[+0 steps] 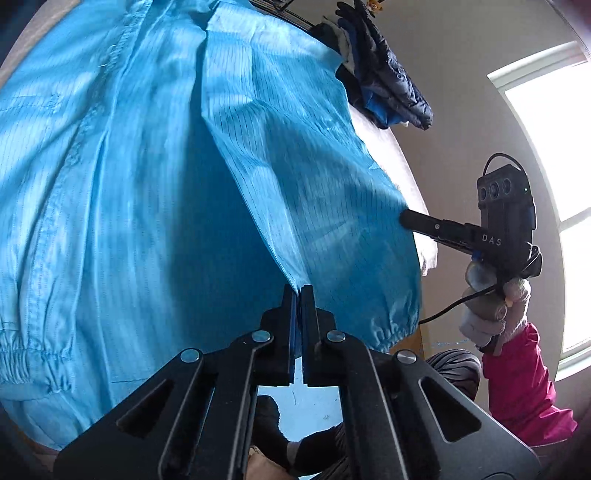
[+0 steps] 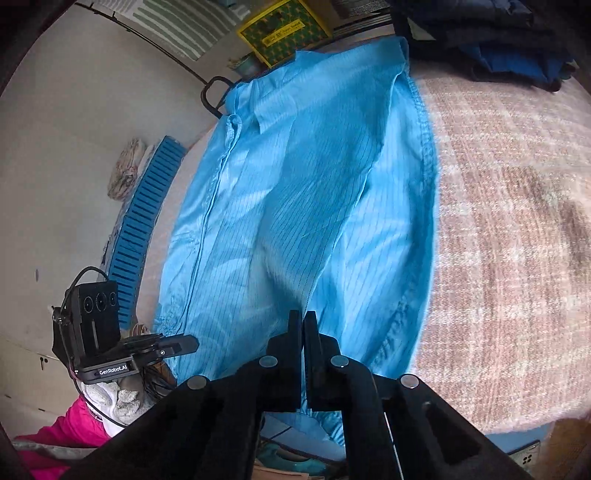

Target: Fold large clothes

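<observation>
Blue garment pinched by both grippers

Left wrist view: Pinstriped blue fabric of the large blue garment (image 1: pixel 155 177) fills most of the frame, spread over a pale surface (image 1: pixel 391 155). The left gripper (image 1: pixel 299 291) is seen from behind, its jaws brought fully together, and a folded edge of the fabric is pinched at the very tips. An elastic-gathered cuff (image 1: pixel 395 328) is seen at the lower right of the cloth, and another gathered band at the lower left. Further right, the right gripper (image 1: pixel 408 218) is pressed into the side of the cloth, held by a gloved hand (image 1: pixel 487 306) with a pink sleeve (image 1: pixel 517 387) behind it. A heap of dark clothes (image 1: pixel 388 81) lies beyond the garment, near a bright window (image 1: pixel 554 184).

Right wrist view: The garment (image 2: pixel 303 206) is laid lengthwise on a brownish woven cover (image 2: pixel 509 240), its far end near the dark clothes (image 2: pixel 498 40). The right gripper (image 2: pixel 303 317) is closed tight, with the near hem of the cloth caught between its tips. At the lower left, the left gripper (image 2: pixel 184 345) is shown side-on at the garment's edge; how far it is closed cannot be told from this angle. A slatted blue crate (image 2: pixel 147 229) stands beside the cover, and a yellow-green box (image 2: pixel 284 29) lies past the garment's far end.
</observation>
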A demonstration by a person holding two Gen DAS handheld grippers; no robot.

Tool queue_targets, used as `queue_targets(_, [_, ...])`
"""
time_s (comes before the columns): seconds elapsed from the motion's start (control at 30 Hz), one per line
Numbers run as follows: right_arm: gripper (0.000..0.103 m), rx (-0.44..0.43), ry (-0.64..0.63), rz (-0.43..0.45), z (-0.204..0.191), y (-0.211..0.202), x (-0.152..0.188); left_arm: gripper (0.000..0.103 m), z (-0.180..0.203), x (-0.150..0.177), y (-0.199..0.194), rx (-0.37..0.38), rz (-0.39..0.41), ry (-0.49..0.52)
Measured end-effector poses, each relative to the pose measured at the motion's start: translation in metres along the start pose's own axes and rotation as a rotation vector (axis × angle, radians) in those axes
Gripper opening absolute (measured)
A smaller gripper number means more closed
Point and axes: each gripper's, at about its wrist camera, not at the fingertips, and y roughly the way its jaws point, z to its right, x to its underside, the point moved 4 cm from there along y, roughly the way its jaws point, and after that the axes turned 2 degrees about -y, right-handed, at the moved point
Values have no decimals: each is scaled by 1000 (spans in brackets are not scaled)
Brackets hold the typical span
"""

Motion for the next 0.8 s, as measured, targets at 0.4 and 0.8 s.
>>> queue_targets(0.4, [0, 56, 38, -57, 39, 20, 29, 0, 13, 22, 33, -88, -48, 79])
queue_targets(0.8, [4, 27, 4, -34, 32, 6, 41, 0, 10, 25, 31, -103, -56, 88])
